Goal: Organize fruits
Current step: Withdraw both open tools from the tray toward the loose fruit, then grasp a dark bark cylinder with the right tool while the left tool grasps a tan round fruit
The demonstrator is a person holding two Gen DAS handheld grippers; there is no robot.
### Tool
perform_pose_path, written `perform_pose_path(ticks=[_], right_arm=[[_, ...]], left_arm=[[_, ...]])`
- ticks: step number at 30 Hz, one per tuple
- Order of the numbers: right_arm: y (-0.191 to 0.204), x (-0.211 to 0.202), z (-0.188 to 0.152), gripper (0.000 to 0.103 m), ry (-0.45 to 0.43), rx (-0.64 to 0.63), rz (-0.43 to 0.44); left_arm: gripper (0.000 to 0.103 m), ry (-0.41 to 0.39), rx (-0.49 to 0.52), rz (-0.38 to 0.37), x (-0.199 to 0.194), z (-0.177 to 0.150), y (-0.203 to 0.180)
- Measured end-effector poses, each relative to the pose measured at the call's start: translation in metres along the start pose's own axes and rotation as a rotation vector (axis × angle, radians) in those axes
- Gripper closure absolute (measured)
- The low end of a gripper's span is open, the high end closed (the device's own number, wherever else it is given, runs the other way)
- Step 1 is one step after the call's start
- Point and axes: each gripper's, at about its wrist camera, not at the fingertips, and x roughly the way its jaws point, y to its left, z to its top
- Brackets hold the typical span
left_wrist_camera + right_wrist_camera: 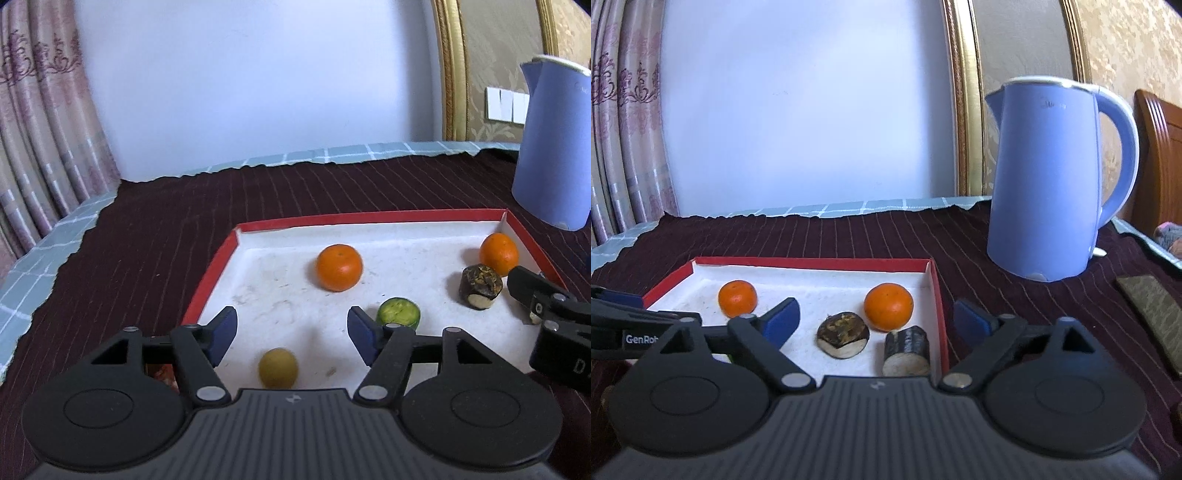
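The left gripper [291, 334] hangs with fingers apart and empty over a yellow fruit [277, 368] in the red-rimmed tray [210, 280]. The right gripper [875, 325] gapes wide above two oranges [888, 306] and dark pieces [843, 334].

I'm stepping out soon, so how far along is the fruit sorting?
Done: two oranges, a green fruit, a yellow one and two dark pieces lie in the tray. In hand: nothing; left gripper and right gripper are open. No fruit visible outside.
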Motion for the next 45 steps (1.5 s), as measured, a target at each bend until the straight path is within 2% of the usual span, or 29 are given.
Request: perform_pose_path(ticks=[3,8,11,16,29,45], right_arm=[[0.004,-0.008,-0.003,0.005,-0.005,-0.007,0.007],[0.011,-0.017,-0.009,0.0,-0.003,-0.024,0.002],[0.014,-0.022,-0.014,0.0,0.01,-0.03,0.004],[0.018,-0.029,-0.021,0.0,0.032,-0.046,0.017],[0.027,-0.051,-0.031,0.0,0.023,-0.096,-0.007],[0.036,-0.073,-0.042,0.0,0.027,-0.139,0.009]], left_arm=[[0.031,-0.008,-0.024,-0.007,-0.006,-0.004,0.008],[0.03,-0.016,-0.028,0.015,-0.011,-0.011,0.013],[0.025,-0.007,-0.037,0.032,-0.012,-0.016,0.016],[0.025,0.001,-0.053,0.025,-0.014,-0.023,0.022],[0.025,0.0,-0.074,0.019,-0.025,-0.038,0.032],[0.025,0.012,-0.106,-0.004,-0.034,-0.054,0.047]])
